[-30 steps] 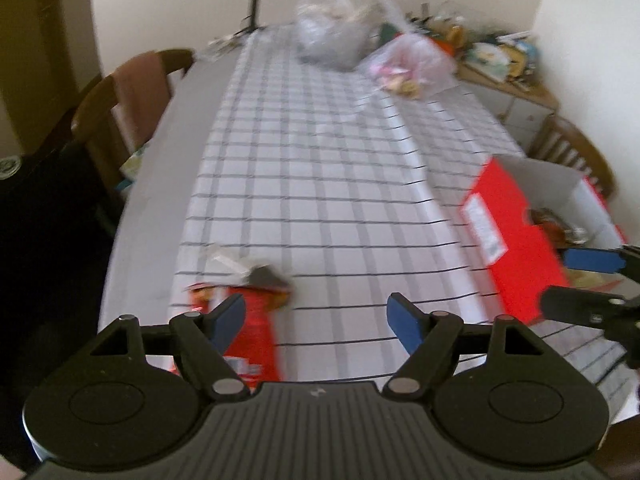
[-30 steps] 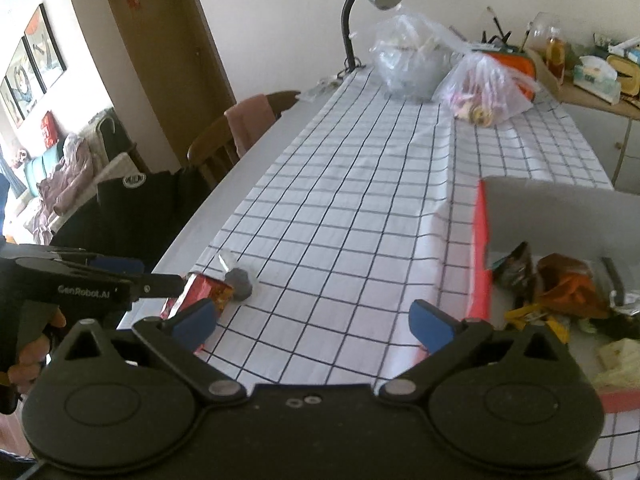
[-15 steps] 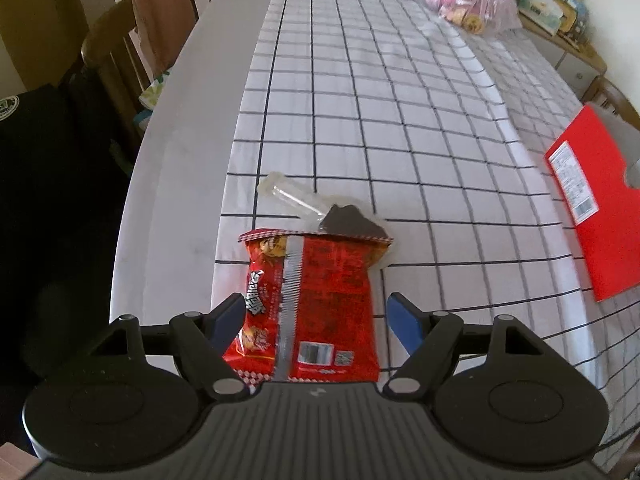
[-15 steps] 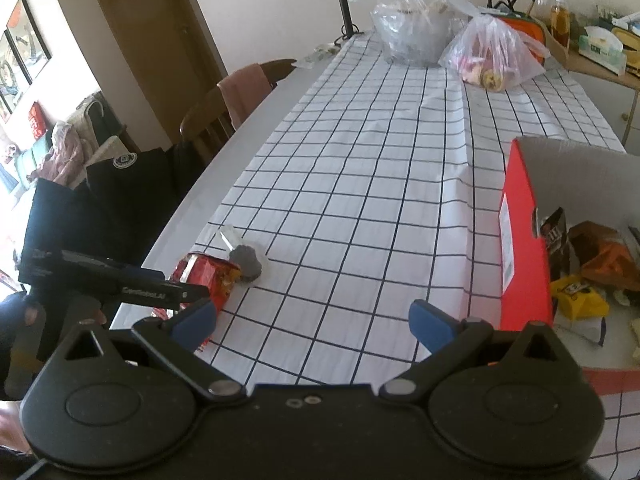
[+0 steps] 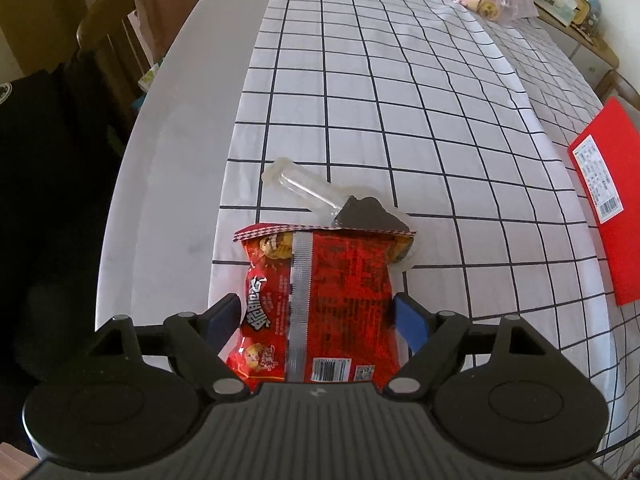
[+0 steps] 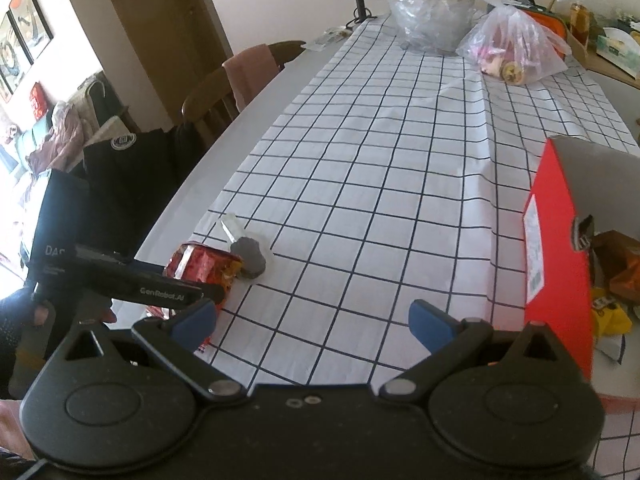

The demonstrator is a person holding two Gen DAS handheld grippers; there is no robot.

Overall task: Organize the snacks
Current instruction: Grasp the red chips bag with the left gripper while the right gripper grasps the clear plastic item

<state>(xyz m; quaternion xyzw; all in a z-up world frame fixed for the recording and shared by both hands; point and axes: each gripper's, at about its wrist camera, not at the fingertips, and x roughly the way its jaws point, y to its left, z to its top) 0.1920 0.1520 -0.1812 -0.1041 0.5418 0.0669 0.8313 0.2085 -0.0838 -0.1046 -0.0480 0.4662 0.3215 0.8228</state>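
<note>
The left gripper was spread wide around the red snack packet, one blue pad on each side of it, close against the edges. Whether the pads actually touched the foil could not be told, and nothing showed the packet pinched or lifted. The packet lay flat on the checked tablecloth, seam side up, barcode end toward the gripper's body. Just past the packet's far end sat a clear-wrapped treat with a dark top, its wrapper touching the packet's crimped edge and its clear stick angling away to the packet's far left.

The right gripper hung open too, wide apart, with only bare tablecloth between its fingers. From that side the packet showed to the gripper's left, with the left gripper's dark arm crossing in front of it and the dark-topped treat right against the packet's far side. Well away from the packet, on the opposite side of the cloth, stood the red box, open at the top, with orange, brown and yellow wrappers showing inside. Far beyond the packet, at the table's other end, sat two clear plastic bags. A wooden chair with a pink cloth over its back stood off the packet's left side.
</note>
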